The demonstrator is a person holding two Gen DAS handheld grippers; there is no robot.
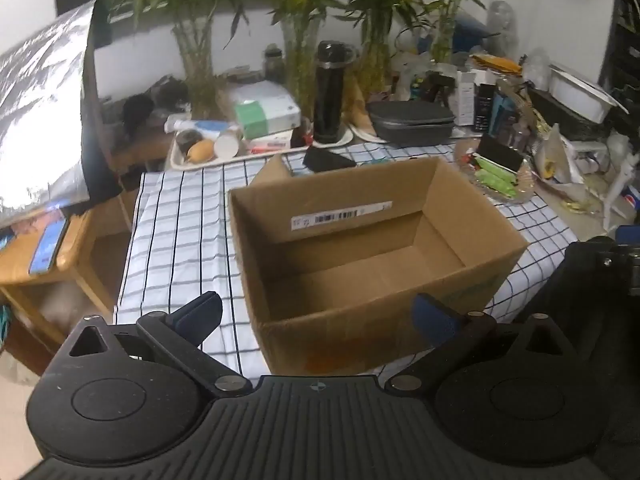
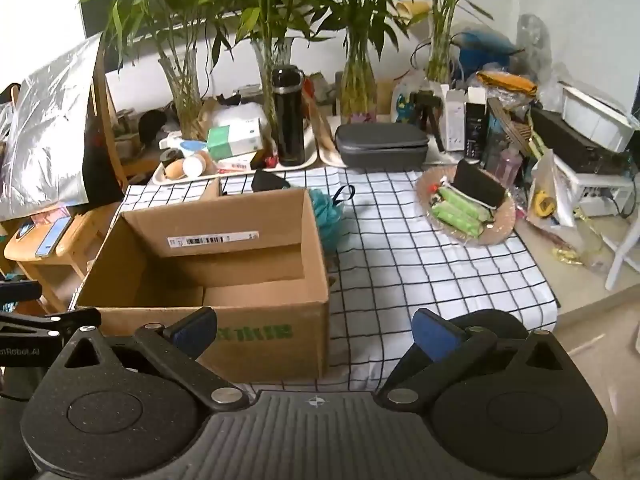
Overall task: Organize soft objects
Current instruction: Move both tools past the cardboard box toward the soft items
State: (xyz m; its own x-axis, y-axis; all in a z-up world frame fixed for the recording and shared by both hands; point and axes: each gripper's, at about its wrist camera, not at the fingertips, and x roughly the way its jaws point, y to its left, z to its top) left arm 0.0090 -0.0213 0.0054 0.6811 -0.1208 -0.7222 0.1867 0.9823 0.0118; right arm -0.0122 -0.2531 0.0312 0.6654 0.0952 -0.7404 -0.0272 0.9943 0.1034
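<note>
Both claws hung wide open and empty: the left gripper [image 1: 316, 320] tilted down over the cardboard box [image 1: 372, 256], the right gripper [image 2: 316, 332] near the box's front corner. A teal bath sponge [image 2: 330, 216] lay on the checked tablecloth [image 2: 420, 264], touching the box's right wall.

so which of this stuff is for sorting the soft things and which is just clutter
For the job:
- cardboard box, empty
- teal bath pouf beside the box
- black cloth behind the box

Just lying about:
- black flask
- grey case
- plate of green packets
- bamboo vases
- tissue box
</note>
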